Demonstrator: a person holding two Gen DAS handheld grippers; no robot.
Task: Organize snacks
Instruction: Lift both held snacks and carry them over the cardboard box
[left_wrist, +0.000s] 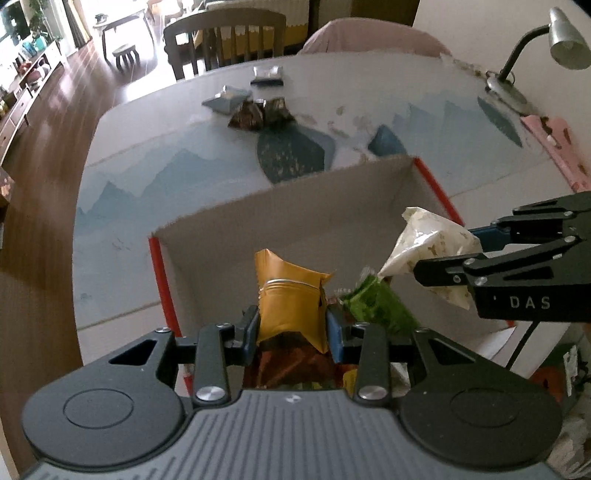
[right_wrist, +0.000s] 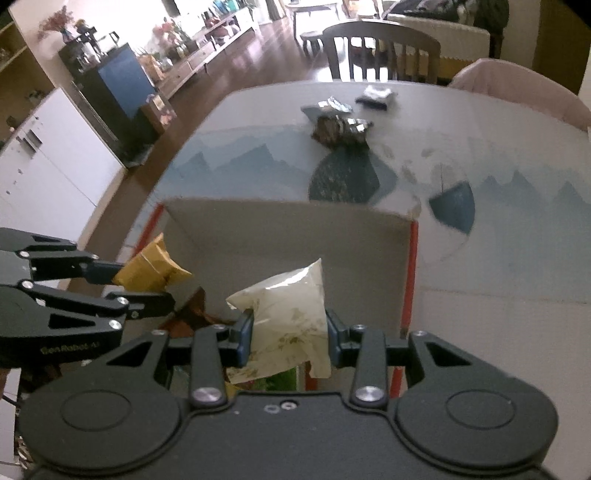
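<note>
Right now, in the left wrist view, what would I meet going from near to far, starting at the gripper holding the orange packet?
left gripper → orange packet → far wall of the cardboard box → dark brown snack packets → silver and dark packet → wooden chair

A grey desk lamp (left_wrist: 554, 48) stands at the table's (left_wrist: 184, 155) far right edge; a wooden chair (left_wrist: 225, 37) sits beyond the table.

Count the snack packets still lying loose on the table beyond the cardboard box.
4: a silver-and-dark packet farthest away, a grey-blue packet nearer left, and two dark brown packets touching beside it. More could be hidden behind the box.
</note>
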